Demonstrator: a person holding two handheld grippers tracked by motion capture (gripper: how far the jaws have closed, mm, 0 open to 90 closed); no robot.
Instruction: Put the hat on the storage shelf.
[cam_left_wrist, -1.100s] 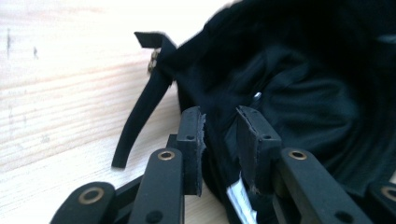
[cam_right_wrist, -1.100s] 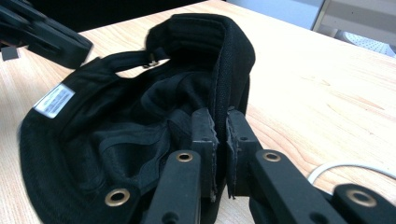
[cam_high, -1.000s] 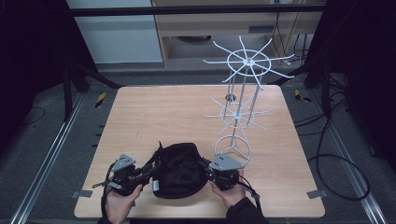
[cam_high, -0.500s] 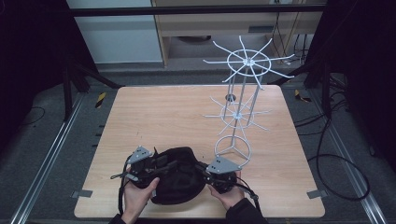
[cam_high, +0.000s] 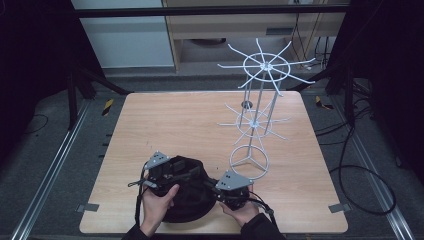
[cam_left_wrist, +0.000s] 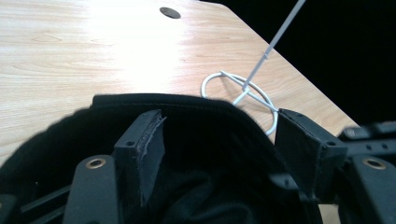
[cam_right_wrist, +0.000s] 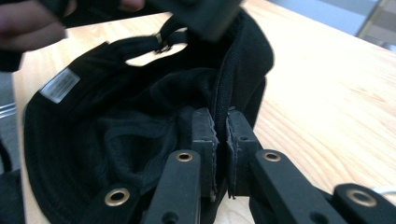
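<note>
A black hat (cam_high: 187, 200) lies upside down near the table's front edge, its inside facing up with a white label (cam_right_wrist: 59, 85) on the band. My right gripper (cam_right_wrist: 222, 128) is shut on the hat's rim (cam_right_wrist: 224, 88), at its right side (cam_high: 214, 189). My left gripper (cam_left_wrist: 224, 140) is open over the hat's left part (cam_high: 176, 174). One of its fingers (cam_left_wrist: 144, 144) sits inside the hat and the other by the far rim (cam_left_wrist: 163, 100). A hand holds each gripper.
A tall white wire rack (cam_high: 266, 65) with spoked rings stands on a ring base (cam_high: 249, 162) just right of and behind the hat; the base also shows close by (cam_left_wrist: 238, 88). The wooden table (cam_high: 200, 125) has a small hole (cam_high: 247, 104) behind the rack.
My left gripper moved right from beside the hat to over its opening, jaws apart. The right gripper stayed shut on the rim, and the hat shifted slightly.
</note>
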